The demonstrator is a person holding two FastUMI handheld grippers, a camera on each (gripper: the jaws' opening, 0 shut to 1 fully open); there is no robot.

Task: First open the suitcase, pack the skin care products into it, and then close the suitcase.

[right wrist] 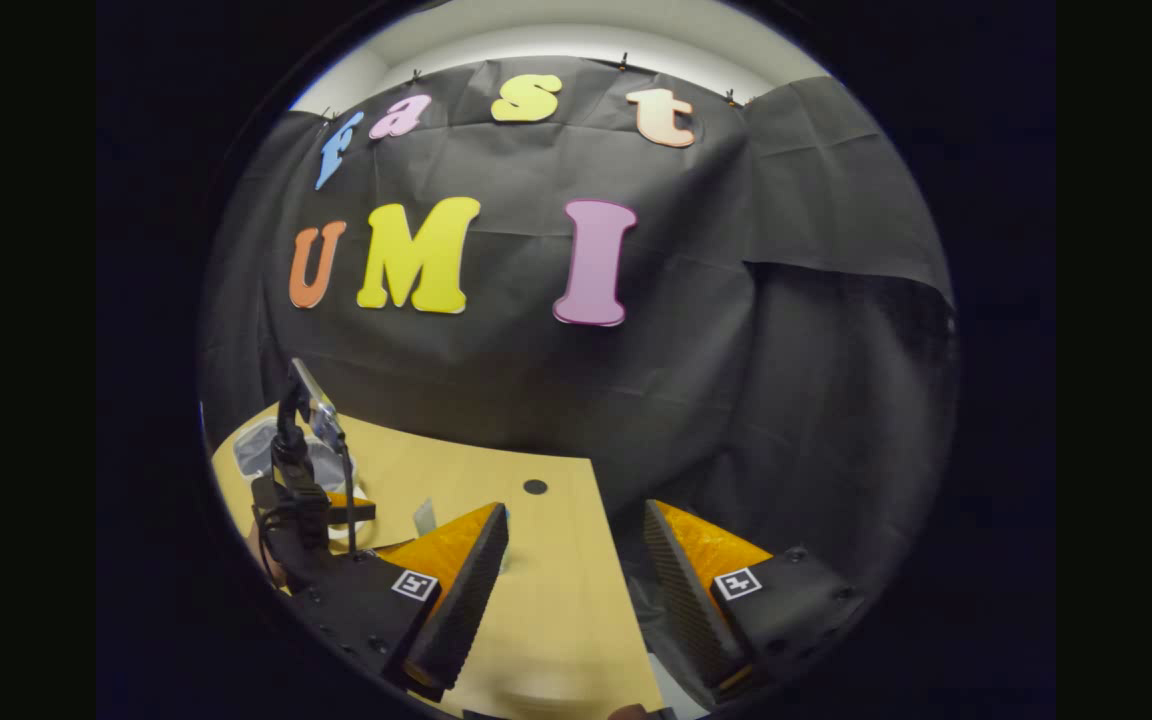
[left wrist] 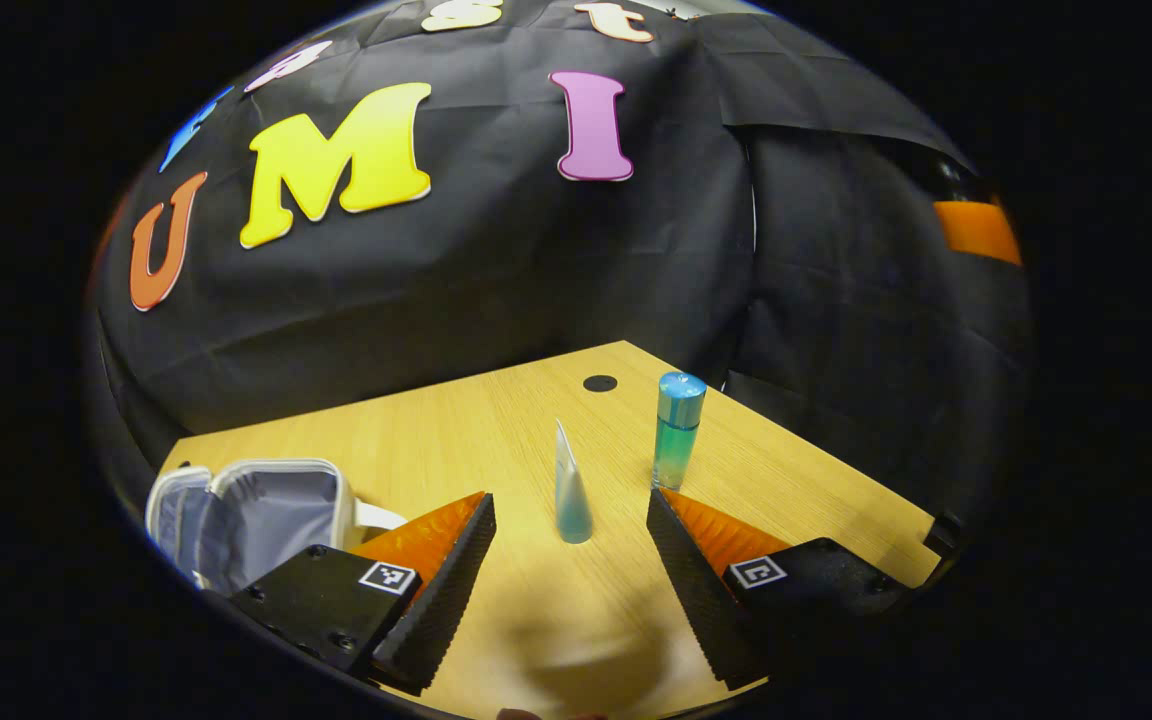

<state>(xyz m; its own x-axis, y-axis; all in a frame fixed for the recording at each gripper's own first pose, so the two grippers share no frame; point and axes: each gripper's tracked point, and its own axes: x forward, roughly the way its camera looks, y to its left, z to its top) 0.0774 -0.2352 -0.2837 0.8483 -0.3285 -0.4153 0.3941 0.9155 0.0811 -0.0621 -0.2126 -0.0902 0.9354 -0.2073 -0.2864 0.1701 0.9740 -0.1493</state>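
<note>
Suitcase open at table edge, tube between wide left fingers; right fingers wide

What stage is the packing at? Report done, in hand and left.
Done: the suitcase lies open on the table. In hand: nothing yet; the left gripper is open and lined up on the standing tube, with the blue bottle beyond it; the right gripper is open too. Left: pack both products, then close the suitcase.
</note>
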